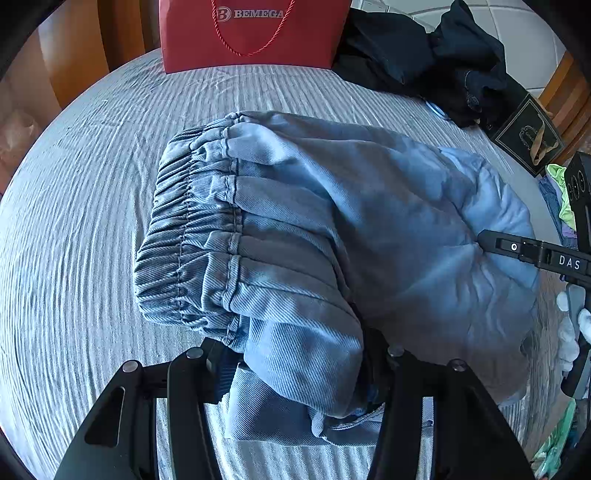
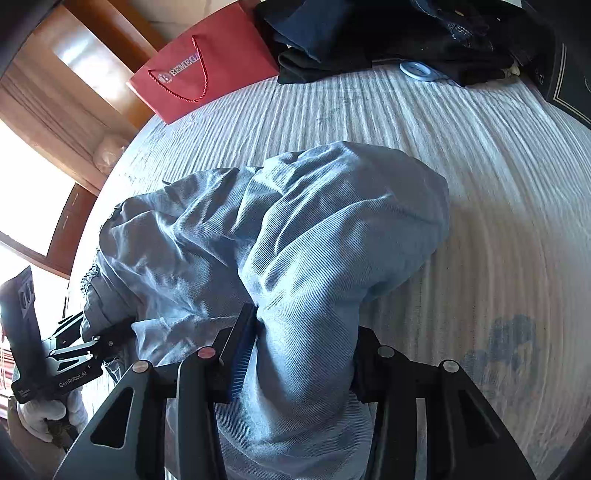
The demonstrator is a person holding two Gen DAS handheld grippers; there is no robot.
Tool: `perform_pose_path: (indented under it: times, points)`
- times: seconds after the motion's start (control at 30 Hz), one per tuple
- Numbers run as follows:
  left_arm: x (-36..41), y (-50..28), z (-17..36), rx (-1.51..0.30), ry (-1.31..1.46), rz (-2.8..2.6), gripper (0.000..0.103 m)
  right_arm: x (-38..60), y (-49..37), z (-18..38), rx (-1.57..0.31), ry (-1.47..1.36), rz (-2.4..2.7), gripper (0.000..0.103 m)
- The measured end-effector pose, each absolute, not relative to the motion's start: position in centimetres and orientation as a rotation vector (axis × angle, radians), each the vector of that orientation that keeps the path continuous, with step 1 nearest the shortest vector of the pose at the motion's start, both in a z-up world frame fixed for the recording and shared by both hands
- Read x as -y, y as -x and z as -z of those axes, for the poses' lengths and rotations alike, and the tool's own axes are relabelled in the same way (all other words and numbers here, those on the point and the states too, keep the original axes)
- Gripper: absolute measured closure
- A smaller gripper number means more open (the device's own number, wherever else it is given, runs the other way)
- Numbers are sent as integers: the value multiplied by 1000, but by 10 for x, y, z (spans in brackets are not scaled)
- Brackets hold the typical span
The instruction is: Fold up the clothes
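- Both my jaws are clamped on the same pair of pale blue denim trousers [image 1: 295, 229], 1 at each end, so the bundle stays taut btwn my 2 hands while I fold.
- My left gripper [image 1: 295, 373] pinches a thick roll of cloth near the elastic waistband [image 1: 184, 229]; the pads press in from both sides, partway closed because the fabric is bulky.
- My right gripper [image 2: 303, 358] squeezes a fat bunch of the leg end; its ribbed blue pad [image 2: 243, 354] digs into the cloth.
- Trousers lie heaped mid-bed on the striped grey bedspread [image 1: 74, 221], already doubled over, waistband side toward my left.
- My guess: the fold is partway done and still lumpy, so it needs flattening.
- Red paper shopping bag [image 1: 255, 33] and a pile of dark clothes [image 1: 424, 59] sit at the bed's far edge, well apart from the work.
- White-gloved hand [image 2: 44, 417] grips the left tool's handle, seen from the right-wrist view.
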State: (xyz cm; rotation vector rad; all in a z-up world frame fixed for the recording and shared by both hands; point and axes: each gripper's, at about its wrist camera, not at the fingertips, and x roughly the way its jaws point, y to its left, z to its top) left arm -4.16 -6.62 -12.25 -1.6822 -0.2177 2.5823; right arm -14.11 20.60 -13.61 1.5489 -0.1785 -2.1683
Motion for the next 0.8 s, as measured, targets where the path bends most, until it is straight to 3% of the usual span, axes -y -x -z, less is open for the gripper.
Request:
perform_pose_path:
  times: [0.07,0.13,0.33,0.5,0.8]
  points:
    - [69,36,121,252,1674,-2585,69,-203,137,135,169,-1549,2169,79]
    - [70,32,120,260,1665,-2578,73,-194,129,134,138,-1538,2153,79]
    - [82,32,126,352,1604,-2578,70,-201,140,142,239,-1568,2097,85]
    - [54,22,102,171,1501,-2647,80,-168,116,122,-138,-1473,2191,88]
    - [13,31,6,6,1196,-2640,80,-197,95,63,79,-1305,2309,89]
